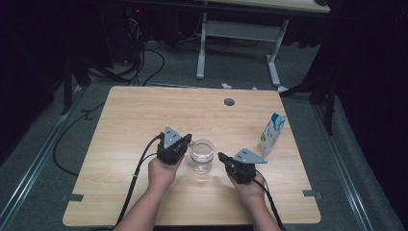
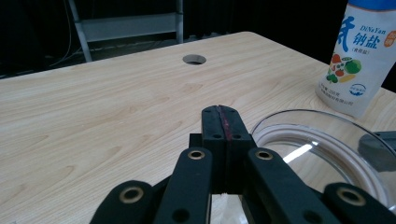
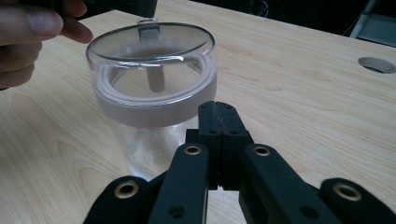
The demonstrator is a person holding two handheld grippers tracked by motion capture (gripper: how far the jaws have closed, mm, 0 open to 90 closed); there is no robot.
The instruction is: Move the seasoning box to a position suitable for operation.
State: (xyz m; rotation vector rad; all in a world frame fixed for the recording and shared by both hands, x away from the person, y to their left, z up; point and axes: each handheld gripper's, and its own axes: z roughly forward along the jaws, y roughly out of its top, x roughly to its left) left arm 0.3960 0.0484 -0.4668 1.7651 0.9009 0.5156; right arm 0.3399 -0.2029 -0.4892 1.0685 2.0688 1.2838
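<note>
Left to right across the table (image 1: 125, 125).

Left tool (image 1: 186, 140): jaws pressed together, nothing between them. It sits just left of the glass jar (image 1: 201, 157), tip almost at the jar's rim. From the left gripper view the rim (image 2: 322, 140) lies to the right of my closed jaws and a little ahead, so any approach from this side is a short swing rightward.

Jar: stands upright near the middle of the table, slightly toward my edge, between the two tools. Clear lid (image 3: 149, 44) on top, pale band below it. Long axis vertical; no tilt I can see.

Right tool (image 1: 222, 157): also closed and empty, pointing left at the jar, just beside its wall. In the right gripper view the jar is ahead and to the left of my jaws, very near. I can't tell whether either tool actually touches the glass.

Both are about equally near; I judge the left one sits closer to the lid, the right one closer to the body.

Far right: salt bag (image 1: 272, 133) standing upright near the right edge, well apart from the jar. Open table beyond the jar up to the cable hole (image 1: 229, 102); plenty of room on the left side too.
</note>
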